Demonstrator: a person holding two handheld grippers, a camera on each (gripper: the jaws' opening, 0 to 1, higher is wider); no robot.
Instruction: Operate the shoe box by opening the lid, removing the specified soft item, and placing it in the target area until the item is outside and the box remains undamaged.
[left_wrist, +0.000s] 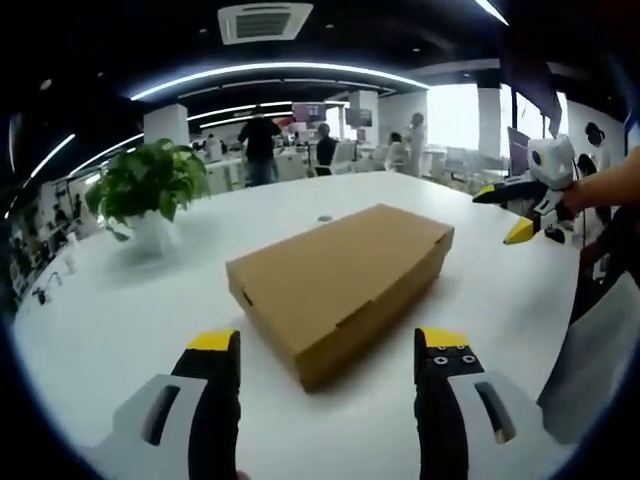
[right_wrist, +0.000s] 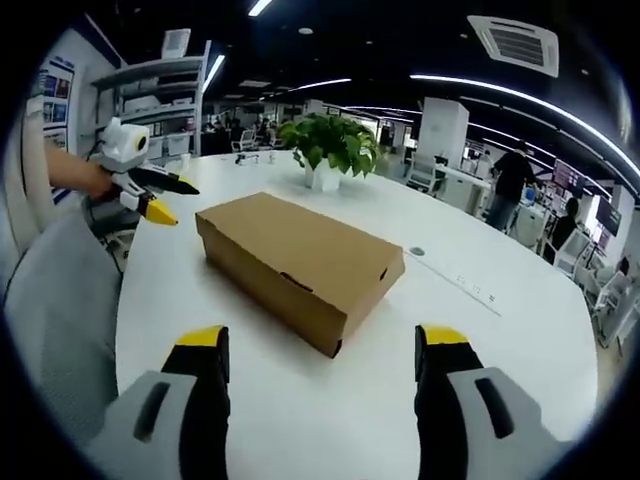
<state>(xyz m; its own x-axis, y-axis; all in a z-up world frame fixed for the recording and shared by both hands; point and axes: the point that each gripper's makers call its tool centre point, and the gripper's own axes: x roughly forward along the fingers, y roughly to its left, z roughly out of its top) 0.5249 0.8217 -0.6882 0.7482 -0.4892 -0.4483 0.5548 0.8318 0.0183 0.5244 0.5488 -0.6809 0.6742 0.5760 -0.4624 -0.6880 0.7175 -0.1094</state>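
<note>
A brown cardboard shoe box (left_wrist: 340, 275) (right_wrist: 300, 258) lies with its lid down in the middle of a white round table (left_wrist: 120, 330) (right_wrist: 520, 340). The soft item is hidden inside. In the left gripper view, my left gripper (left_wrist: 328, 345) is open and points at the box's near corner, a short way off it. My right gripper (right_wrist: 321, 340) is also open, facing the box's other end without touching it. Each gripper appears in the other's view, held in a hand beside the box: the right gripper (left_wrist: 500, 213) and the left gripper (right_wrist: 178, 201), both with jaws apart.
A potted green plant (left_wrist: 150, 185) (right_wrist: 330, 145) stands on the table beyond the box. A small round disc (left_wrist: 324, 217) (right_wrist: 417, 251) sits in the tabletop. The person's grey clothing (right_wrist: 60, 300) (left_wrist: 600, 350) is at the table edge. Desks, shelves and people fill the office behind.
</note>
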